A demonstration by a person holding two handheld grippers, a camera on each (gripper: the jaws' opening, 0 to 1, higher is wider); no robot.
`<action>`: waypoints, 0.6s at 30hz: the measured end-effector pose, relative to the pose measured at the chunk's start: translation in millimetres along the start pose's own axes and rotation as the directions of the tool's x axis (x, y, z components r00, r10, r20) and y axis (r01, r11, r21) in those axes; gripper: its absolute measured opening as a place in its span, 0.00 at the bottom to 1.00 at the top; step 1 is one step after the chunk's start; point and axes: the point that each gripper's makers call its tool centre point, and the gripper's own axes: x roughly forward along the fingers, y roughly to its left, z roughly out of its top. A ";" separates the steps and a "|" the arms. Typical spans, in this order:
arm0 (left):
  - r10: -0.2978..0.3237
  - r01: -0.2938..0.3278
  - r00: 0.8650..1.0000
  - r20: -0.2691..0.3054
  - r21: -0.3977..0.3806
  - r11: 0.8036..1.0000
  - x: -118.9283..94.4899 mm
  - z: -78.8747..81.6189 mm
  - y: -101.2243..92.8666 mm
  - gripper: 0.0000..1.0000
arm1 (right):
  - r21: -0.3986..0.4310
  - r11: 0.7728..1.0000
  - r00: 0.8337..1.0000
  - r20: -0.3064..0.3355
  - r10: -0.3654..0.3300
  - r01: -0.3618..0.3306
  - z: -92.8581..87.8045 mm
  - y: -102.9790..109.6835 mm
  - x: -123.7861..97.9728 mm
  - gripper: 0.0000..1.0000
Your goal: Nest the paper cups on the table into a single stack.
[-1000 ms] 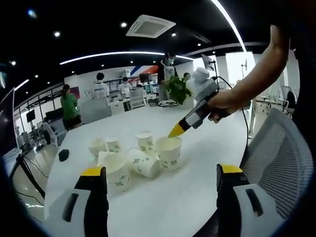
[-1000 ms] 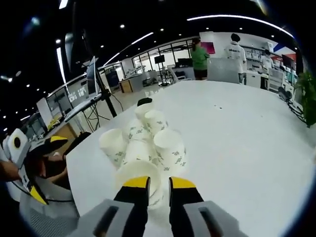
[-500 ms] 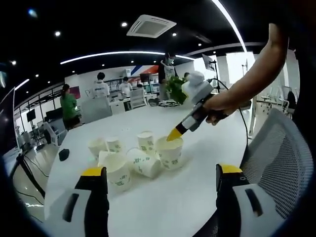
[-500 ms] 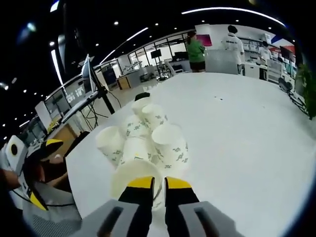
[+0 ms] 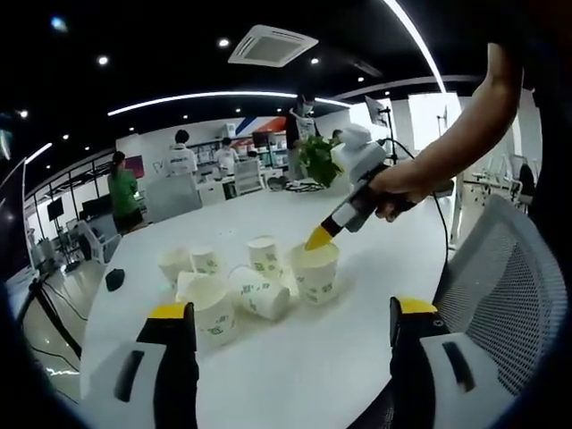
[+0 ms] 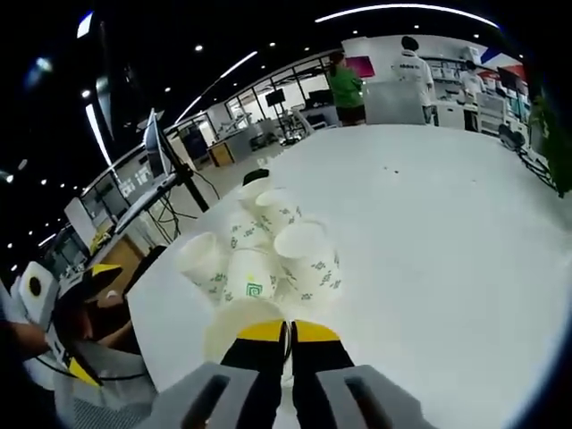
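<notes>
Several white paper cups with green print cluster on the white table (image 5: 295, 357). One cup (image 5: 259, 295) lies on its side; others, like the cup (image 5: 213, 308) nearest my left jaw, stand upright. My right gripper (image 5: 319, 238) reaches in from the right, shut on the rim of the rightmost cup (image 5: 315, 271). In the right gripper view that same cup (image 6: 239, 319) sits just before my right gripper (image 6: 288, 332), its rim pinched between the yellow tips, with the other cups (image 6: 308, 259) beyond. My left gripper (image 5: 291, 308) stands wide open, short of the cluster and apart from it.
A small black object (image 5: 114, 279) lies on the table left of the cups. A grey mesh chair (image 5: 500, 286) stands at the table's near right edge. A potted plant (image 5: 320, 161) sits at the far end. People stand in the background.
My right gripper's jaws have closed from a small gap onto the near cup's rim. In the left gripper view that cup has shifted slightly right with the gripper. The left gripper stays open.
</notes>
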 end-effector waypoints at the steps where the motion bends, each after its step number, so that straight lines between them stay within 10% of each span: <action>1: -0.001 0.001 1.000 -0.001 0.000 1.000 0.0 -0.3 -0.1 0.89 | 0.000 1.000 1.000 -0.002 0.001 -0.001 -1.1 0.3 -1.8 0.00; 18: -0.015 0.015 1.000 -0.011 0.009 1.000 0.4 -2.8 -2.7 0.89 | 0.002 0.999 0.998 -0.046 0.044 -0.044 -20.9 23.8 -10.6 0.00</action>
